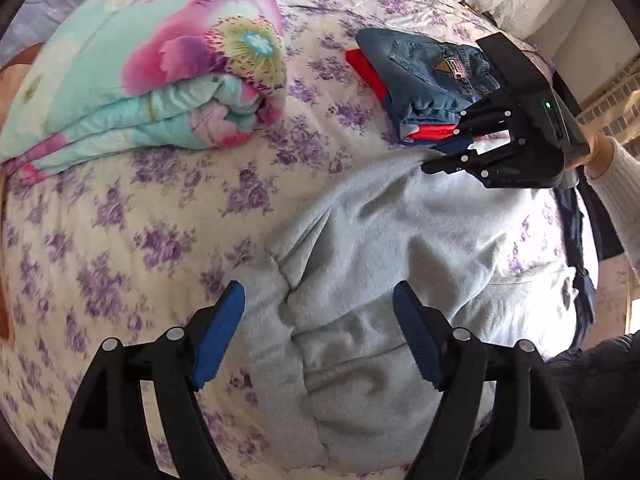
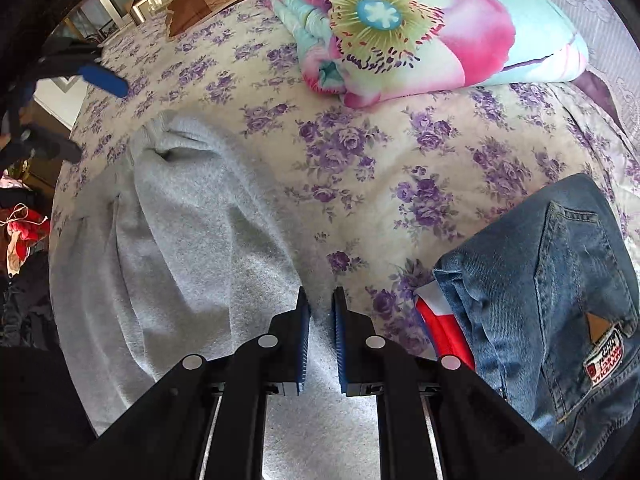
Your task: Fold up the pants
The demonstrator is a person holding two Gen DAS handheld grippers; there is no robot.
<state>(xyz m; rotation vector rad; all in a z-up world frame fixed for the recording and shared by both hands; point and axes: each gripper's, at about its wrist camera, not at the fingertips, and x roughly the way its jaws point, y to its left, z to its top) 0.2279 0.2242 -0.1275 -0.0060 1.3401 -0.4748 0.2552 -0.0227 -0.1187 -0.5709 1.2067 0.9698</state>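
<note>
On the lilac-flowered bedspread [image 2: 360, 152], pale grey fleece pants [image 1: 380, 240] lie rumpled centre; my left gripper [image 1: 320, 336] gapes wide above them, right gripper [image 2: 320, 336] nearly shut at one o'clock, pinching fleece I judge; I'd pull taut before folding.

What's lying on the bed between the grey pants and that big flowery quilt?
Nothing: only bare purple-flowered bedsheet separates the grey pants from the folded quilt, clearest in the right wrist view.
</note>
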